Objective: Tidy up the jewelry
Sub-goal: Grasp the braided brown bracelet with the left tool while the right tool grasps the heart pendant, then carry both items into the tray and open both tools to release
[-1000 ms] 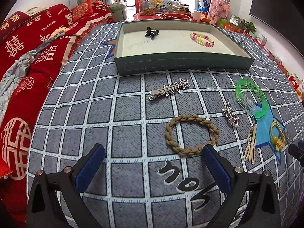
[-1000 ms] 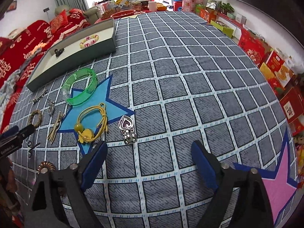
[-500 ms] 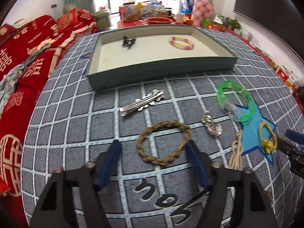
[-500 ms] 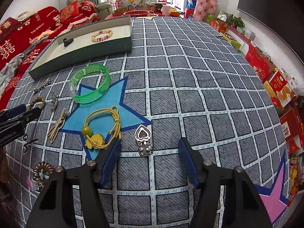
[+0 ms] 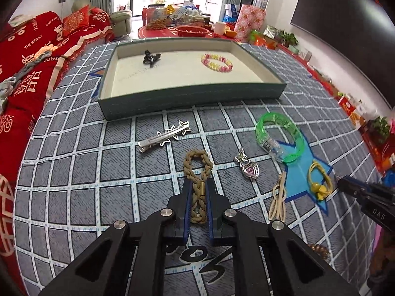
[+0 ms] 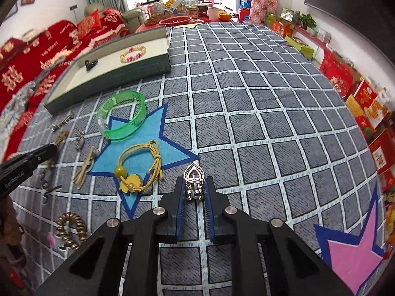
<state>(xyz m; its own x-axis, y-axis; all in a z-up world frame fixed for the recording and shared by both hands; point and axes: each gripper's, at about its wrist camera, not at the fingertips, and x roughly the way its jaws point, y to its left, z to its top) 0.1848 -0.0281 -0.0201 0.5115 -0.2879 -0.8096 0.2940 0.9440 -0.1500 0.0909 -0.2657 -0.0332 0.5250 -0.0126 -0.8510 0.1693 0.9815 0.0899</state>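
Note:
My left gripper (image 5: 198, 185) is shut on a brown braided bracelet (image 5: 197, 167), squeezed flat between the pads on the grey checked cloth. My right gripper (image 6: 195, 185) is shut on a silver heart pendant (image 6: 194, 176) that stands upright between the pads. A green-walled tray (image 5: 192, 96) at the back holds a black clip (image 5: 150, 56) and a pink-yellow bead bracelet (image 5: 216, 62). The tray also shows in the right wrist view (image 6: 111, 74).
On the cloth lie a silver star hair clip (image 5: 164, 137), a green bangle (image 5: 279, 138), a pink-stone heart pendant (image 5: 249, 169), a beige cord (image 5: 277, 201), a yellow cord bracelet (image 6: 138, 170) and a bronze coil tie (image 6: 70, 229). A red-covered sofa (image 5: 24, 74) lies left.
Both grippers moved forward and closed. The left one shut on the braided bracelet, squashing its ring. The right one shut on the silver heart pendant.

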